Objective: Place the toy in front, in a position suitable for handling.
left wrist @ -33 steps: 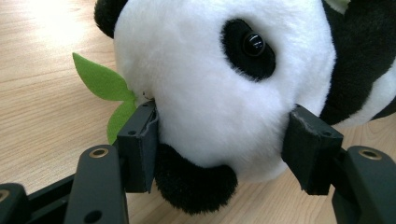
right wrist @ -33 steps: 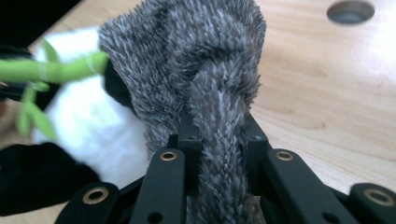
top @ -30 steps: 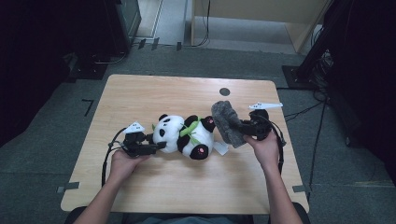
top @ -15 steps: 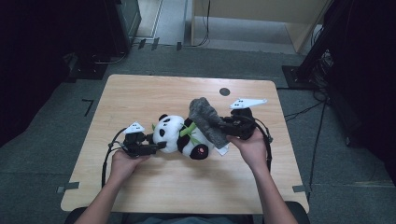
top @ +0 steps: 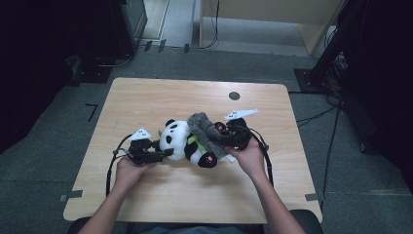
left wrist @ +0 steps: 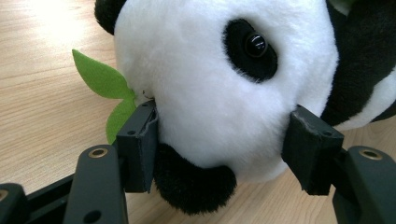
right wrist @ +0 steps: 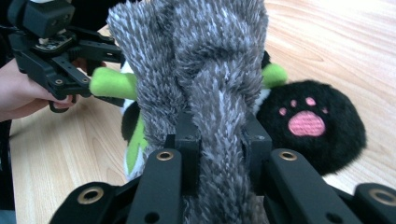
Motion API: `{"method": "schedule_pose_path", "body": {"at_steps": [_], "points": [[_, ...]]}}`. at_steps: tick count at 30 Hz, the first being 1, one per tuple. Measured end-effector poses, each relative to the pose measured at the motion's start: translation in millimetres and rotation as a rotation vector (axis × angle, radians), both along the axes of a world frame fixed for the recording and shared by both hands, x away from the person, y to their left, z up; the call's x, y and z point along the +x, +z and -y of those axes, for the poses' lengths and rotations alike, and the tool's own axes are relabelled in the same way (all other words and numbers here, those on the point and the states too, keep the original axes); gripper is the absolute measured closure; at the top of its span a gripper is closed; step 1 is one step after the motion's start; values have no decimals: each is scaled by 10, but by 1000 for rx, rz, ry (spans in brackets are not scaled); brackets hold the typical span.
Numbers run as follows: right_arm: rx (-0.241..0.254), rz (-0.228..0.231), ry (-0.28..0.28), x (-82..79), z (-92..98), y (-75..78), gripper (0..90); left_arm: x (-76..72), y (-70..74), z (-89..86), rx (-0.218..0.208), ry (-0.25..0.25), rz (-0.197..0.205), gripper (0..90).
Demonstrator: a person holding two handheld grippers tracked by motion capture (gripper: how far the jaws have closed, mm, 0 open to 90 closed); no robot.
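Lying against the panda, a grey cloth covers its belly.

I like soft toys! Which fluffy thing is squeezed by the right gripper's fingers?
The grey fuzzy cloth, pinched and draped over the panda; the panda's white head sits in the other gripper.

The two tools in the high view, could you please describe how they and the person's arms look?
Both the left tool and the right tool are black, with jaws on linked bars that have brass-ringed holes. Each carries a pale grey three-cornered plate with small dark marks on top and trails a looping black cable. The person's forearms are bare, no sleeves visible.
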State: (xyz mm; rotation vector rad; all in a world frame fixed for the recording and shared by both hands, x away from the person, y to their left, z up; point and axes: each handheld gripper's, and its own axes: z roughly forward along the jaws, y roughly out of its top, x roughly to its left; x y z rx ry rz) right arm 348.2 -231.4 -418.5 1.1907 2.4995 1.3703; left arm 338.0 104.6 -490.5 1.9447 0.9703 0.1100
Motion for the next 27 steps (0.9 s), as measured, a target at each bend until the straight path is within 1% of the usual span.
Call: {"method": "schedule_pose_path", "body": {"at_steps": [4,5,7,10,16,19,23,27], "points": [[-1,1,-7,-6,46,-49,730,-1,1,0,3,-1,2,352],[-2,12,-2,-12,59,-58,733,0,0,0,2,-1,1,352],[-23,39,4,-36,78,-75,740,1,0,-3,1,-1,-3,351],[-41,46,2,-77,127,-98,748,3,-2,-7,-4,-1,-8,350],[-64,25,-8,-136,236,-169,749,0,-4,-4,-4,3,-8,348],[-63,15,-5,-161,296,-230,754,-1,-6,-3,-3,3,-5,346],[-75,23,5,-192,366,-316,755,-3,-5,-3,-1,4,-5,345],[-93,4,-3,-189,420,-377,754,-1,-7,-4,-5,6,-6,344]]}}
